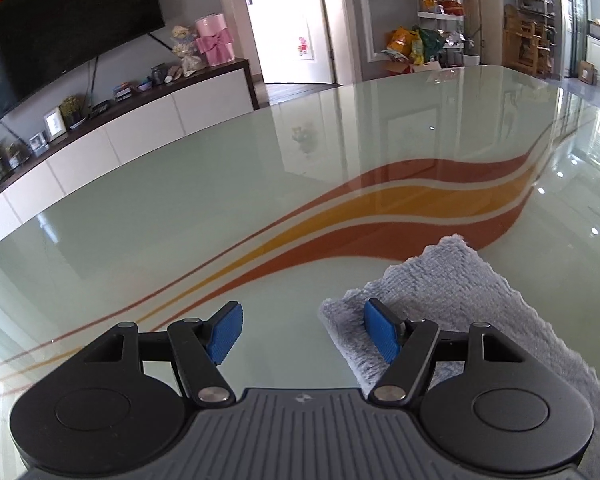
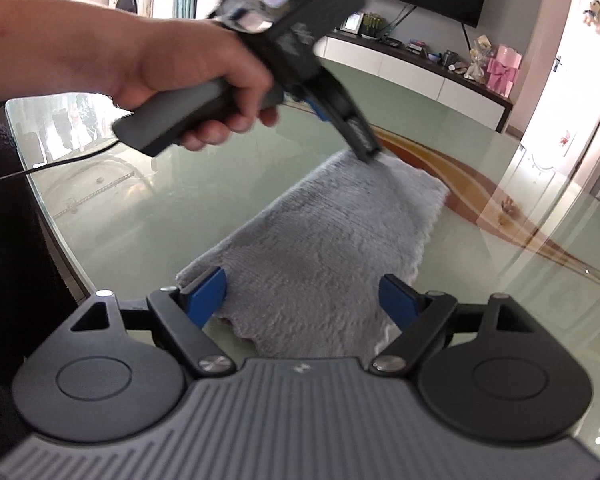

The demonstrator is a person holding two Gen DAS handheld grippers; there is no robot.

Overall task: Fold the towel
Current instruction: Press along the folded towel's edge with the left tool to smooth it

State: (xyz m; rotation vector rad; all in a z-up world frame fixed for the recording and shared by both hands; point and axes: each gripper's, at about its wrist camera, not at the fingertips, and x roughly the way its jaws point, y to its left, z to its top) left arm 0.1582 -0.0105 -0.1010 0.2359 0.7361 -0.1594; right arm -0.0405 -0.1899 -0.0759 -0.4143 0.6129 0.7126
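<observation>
1. Nearest the camera, the right gripper (image 2: 302, 302) hovers with jaws spread wide and empty over the near end of the grey towel (image 2: 320, 248).
2. The towel lies as a narrow, seemingly folded strip on the glass table (image 2: 120, 220).
3. The left gripper (image 1: 302, 330), also wide and empty, sits at the far end.
4. Likely next: close on the corners for another fold.

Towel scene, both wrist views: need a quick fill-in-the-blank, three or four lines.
1. The towel is ___ in colour.
2. It lies on a glossy ___ table.
3. The right gripper jaws stand ___, clamping nothing.
4. The left gripper is held in the person's ___.
Missing: grey; glass; open; hand
</observation>
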